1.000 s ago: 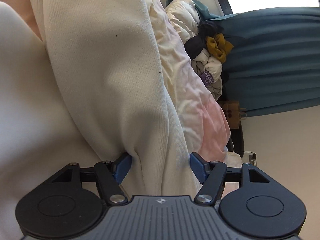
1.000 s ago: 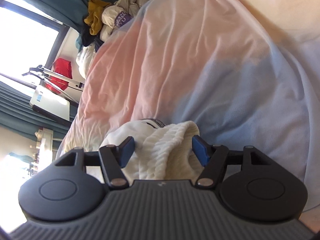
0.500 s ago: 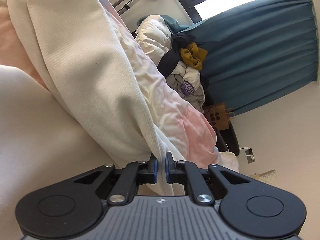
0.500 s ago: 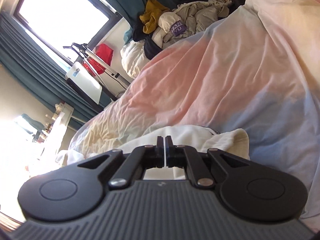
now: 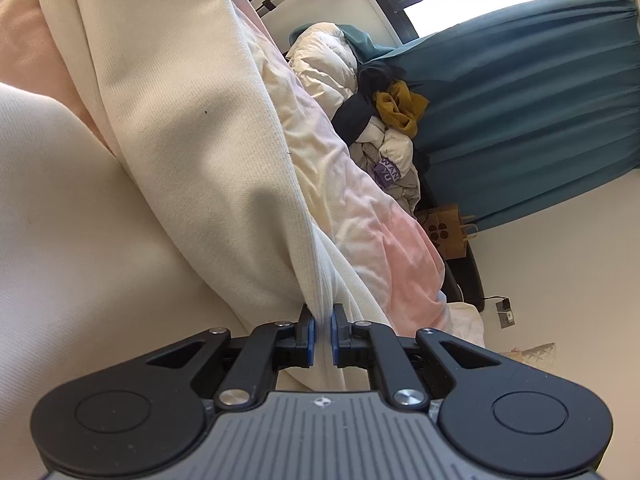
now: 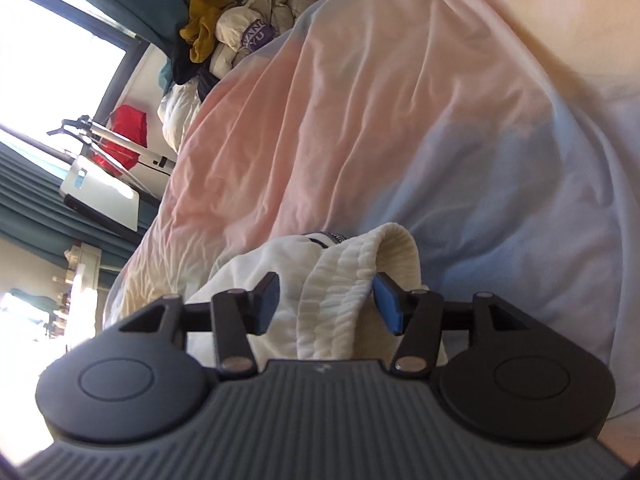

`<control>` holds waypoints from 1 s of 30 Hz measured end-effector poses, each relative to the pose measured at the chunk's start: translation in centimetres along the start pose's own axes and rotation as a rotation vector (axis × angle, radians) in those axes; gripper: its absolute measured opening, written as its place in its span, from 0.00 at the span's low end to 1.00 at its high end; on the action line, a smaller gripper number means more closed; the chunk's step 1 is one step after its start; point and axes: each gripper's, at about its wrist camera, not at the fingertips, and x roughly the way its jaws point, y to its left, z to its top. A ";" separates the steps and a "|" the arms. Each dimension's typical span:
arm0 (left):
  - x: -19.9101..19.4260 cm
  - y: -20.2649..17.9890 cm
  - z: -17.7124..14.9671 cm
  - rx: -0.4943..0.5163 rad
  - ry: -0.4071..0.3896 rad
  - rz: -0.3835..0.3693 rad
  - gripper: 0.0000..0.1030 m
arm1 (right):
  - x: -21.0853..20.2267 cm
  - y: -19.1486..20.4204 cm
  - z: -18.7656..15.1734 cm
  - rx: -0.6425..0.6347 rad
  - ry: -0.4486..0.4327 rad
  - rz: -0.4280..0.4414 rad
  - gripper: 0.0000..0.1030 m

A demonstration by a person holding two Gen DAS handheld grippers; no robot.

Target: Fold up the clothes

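Observation:
A cream knit garment (image 5: 180,140) fills the left half of the left wrist view and drapes over the bed. My left gripper (image 5: 323,334) is shut on a fold of it, with the cloth pinched between the blue pads. In the right wrist view the garment's ribbed hem (image 6: 360,264) bunches up on the pink and pale blue bed sheet (image 6: 360,120). My right gripper (image 6: 326,302) stands open around this hem, its blue pads on either side of the cloth. The rest of the garment is hidden below the gripper body.
A pile of loose clothes (image 5: 384,128) lies at the far end of the bed, also in the right wrist view as the clothes pile (image 6: 240,32). Teal curtains (image 5: 520,100) hang behind it. A brown paper bag (image 5: 444,232) stands by the wall. A drying rack (image 6: 120,140) stands near the window.
Both grippers went from open to shut on the garment. The left has stayed shut on the fold; the right has opened again around the ribbed hem and dropped back toward the bed.

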 end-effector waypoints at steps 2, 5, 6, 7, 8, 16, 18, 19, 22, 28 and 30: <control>0.1 0.2 0.0 0.003 -0.002 0.003 0.08 | 0.9 0.1 0.0 0.011 0.017 -0.005 0.53; 0.1 0.5 -0.1 0.004 0.002 0.004 0.08 | 0.7 -0.6 0.2 0.037 0.013 0.005 0.53; 0.1 0.6 -0.1 0.004 0.004 0.004 0.08 | 0.7 -0.8 0.3 0.046 0.012 0.009 0.53; 0.1 0.7 -0.1 0.005 0.005 0.004 0.08 | 0.6 -1.0 0.4 0.054 0.010 0.013 0.52; 0.1 0.8 -0.1 0.005 0.007 0.004 0.08 | 0.6 -1.3 0.5 0.063 0.009 0.016 0.53; -0.1 1.6 -0.4 -0.006 0.012 0.003 0.08 | 0.5 -2.7 0.9 0.131 0.023 0.097 0.59; -0.1 1.8 -0.4 -0.009 0.013 0.001 0.08 | 0.9 -2.0 0.5 0.106 0.045 0.121 0.59; -0.1 1.9 -0.4 -0.011 0.013 0.000 0.08 | 0.8 -1.4 0.3 0.085 0.048 0.121 0.59; -0.2 2.2 -0.5 -0.016 0.014 -0.003 0.08 | 0.3 -0.9 -0.7 0.070 0.083 0.176 0.59; 0.0 3.0 -0.7 -0.027 0.020 0.002 0.08 | -0.8 -2.2 -2.5 0.044 0.107 0.166 0.56; 0.2 2.8 -0.7 -0.034 0.013 0.008 0.08 | -0.5 -2.2 -2.2 0.069 0.080 0.165 0.57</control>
